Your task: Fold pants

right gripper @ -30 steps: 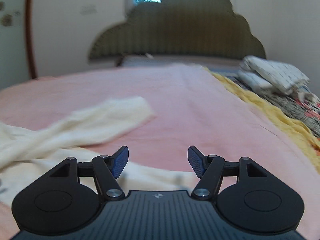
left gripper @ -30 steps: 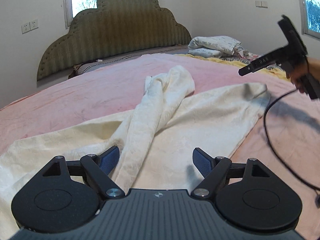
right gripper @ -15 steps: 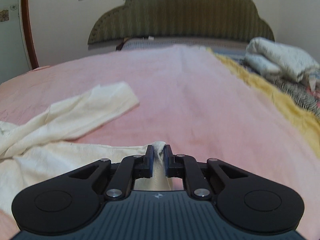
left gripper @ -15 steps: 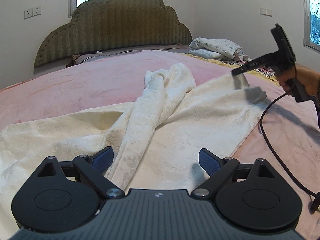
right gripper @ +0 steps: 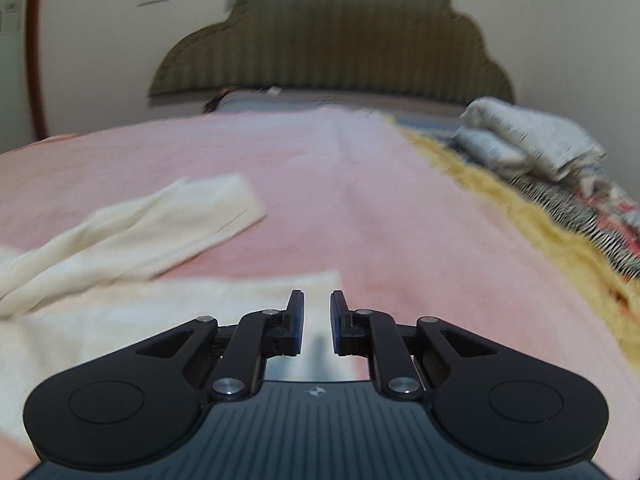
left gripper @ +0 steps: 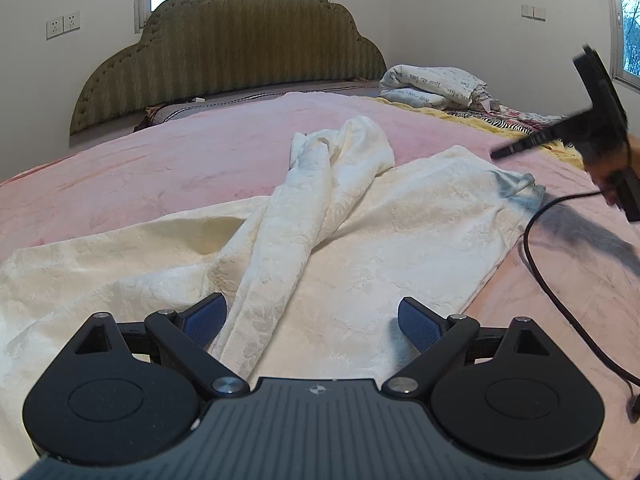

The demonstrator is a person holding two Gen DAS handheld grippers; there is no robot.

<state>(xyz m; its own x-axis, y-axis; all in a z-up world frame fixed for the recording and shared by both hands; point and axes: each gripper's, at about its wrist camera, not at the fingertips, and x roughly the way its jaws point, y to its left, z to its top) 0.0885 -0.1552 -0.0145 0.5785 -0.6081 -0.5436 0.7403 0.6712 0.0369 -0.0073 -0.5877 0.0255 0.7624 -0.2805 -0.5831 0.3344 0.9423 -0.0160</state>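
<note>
The right fingers [right gripper: 297, 320] of the right gripper [right gripper: 317, 320] are almost closed, with a slim gap and nothing visibly between them. Half a second ago they pinched a corner of the cream pants [left gripper: 360, 240]; they have just eased apart a little. This view is blurred, so I cannot be sure. The left fingers [left gripper: 206, 316] of the left gripper [left gripper: 312, 320] stand wide apart, having just spread wider, above a twisted pant leg running toward 12 o'clock. The pants lie rumpled on the pink bed [left gripper: 160, 168]. Only the left view shows the right gripper from outside, at 2 o'clock, raised clear above the pants' corner, with the person's hand [left gripper: 612, 176] and a black cable [left gripper: 560, 300].
</note>
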